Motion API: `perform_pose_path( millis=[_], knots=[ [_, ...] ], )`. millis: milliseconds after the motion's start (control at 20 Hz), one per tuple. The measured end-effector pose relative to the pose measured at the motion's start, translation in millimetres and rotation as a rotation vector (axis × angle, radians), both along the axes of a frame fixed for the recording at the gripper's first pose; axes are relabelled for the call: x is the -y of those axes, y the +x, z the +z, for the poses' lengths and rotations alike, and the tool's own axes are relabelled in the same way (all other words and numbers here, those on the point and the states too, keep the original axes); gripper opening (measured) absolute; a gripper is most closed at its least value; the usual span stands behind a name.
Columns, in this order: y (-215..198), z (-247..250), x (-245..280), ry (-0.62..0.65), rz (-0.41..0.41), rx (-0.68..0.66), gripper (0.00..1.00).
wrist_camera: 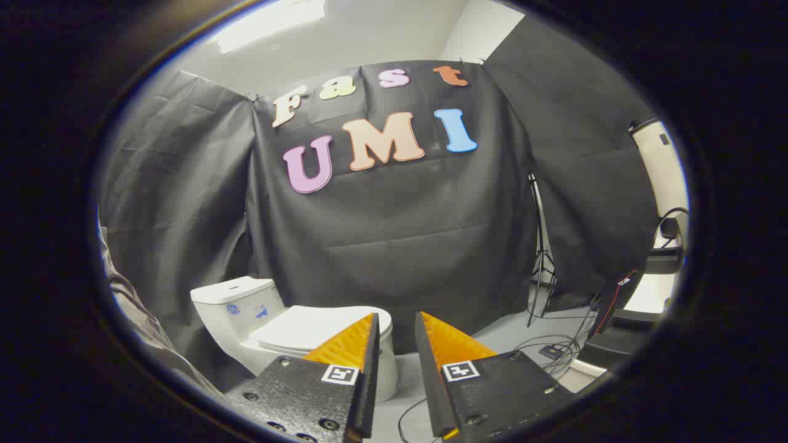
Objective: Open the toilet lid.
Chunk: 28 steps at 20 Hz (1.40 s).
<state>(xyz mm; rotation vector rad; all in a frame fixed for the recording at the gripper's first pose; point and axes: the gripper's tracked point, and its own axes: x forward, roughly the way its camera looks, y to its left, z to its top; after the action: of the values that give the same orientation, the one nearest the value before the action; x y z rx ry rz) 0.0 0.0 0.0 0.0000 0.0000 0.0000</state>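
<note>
White porcelain marked the toilet (246,320), which stood on the floor against the black cloth wall (394,234), beyond the fingers and off to their left. Its lid (311,327) lay flat and closed over the bowl, and the tip of the left finger overlapped the lid's near edge in the view without any visible contact. Small blue stickers (234,309) sat on the side of the tank, too small to read.

The gripper (397,323) hung above floor level with its fingers parted by a narrow gap, nothing held between them. Each finger carried a small square black-and-white marker tag (460,370) near its base.

Pale grey flooring (511,335) ran under the toilet and out to the right, where loose dark cables (554,354) lay tangled. A thin tripod stand (542,258) stood against the cloth there. Further right was a tall cream-coloured cylinder (662,166). A fold of grey-brown fabric (132,307) showed at the far left.
</note>
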Motion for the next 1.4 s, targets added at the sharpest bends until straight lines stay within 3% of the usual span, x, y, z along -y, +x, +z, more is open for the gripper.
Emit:
perform_pose_path(
  millis=[1400],
  knots=[
    [-7.1,22.2,10.2,0.058,-0.022,0.129,0.35]
  ],
)
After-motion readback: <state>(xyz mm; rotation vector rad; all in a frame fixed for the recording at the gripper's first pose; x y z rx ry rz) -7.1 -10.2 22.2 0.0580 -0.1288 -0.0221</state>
